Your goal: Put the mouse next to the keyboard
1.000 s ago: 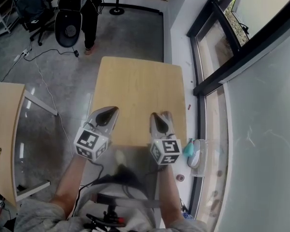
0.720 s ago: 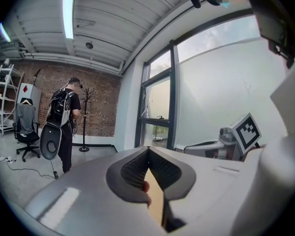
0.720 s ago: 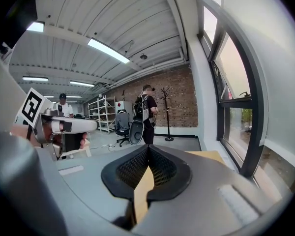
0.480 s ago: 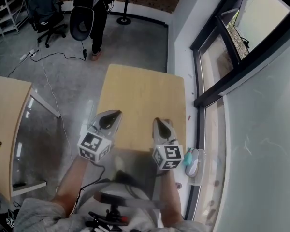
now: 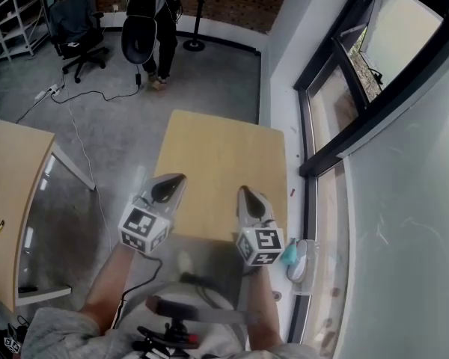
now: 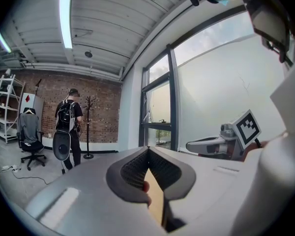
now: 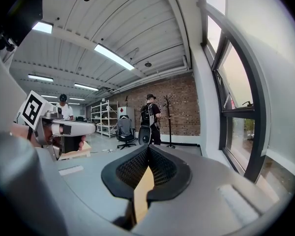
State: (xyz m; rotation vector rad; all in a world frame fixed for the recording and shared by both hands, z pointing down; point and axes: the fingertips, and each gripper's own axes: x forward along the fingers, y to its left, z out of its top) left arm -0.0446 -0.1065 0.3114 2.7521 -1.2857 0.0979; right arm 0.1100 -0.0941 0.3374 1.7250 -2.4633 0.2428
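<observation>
Both grippers hang side by side over the near edge of the desk [image 5: 218, 152], pointing away from the person and roughly level. The left gripper [image 5: 172, 186] has its jaws closed tip to tip with nothing between them; through the slit below the tips only the wood of the desk shows. The right gripper [image 5: 248, 197] is the same: jaws pressed together and empty.

No mouse and no keyboard appear in any view. The desk top is plain wood from edge to edge, so where the task's things lie cannot be told from here. By my reading the task is not really under way; this looks like a ready pose ahead of any reach. The next move would call for finding the mouse first, then opening one pair of jaws wide enough to take it by its sides, and knowing where the keyboard sits so the mouse can be set just beside it.

No container stands on the desk. A small pale and teal thing [image 5: 295, 250] lies by the window, right of the desk; what it is I cannot tell. A second desk [image 5: 7, 178] stands well off to the left.
</observation>
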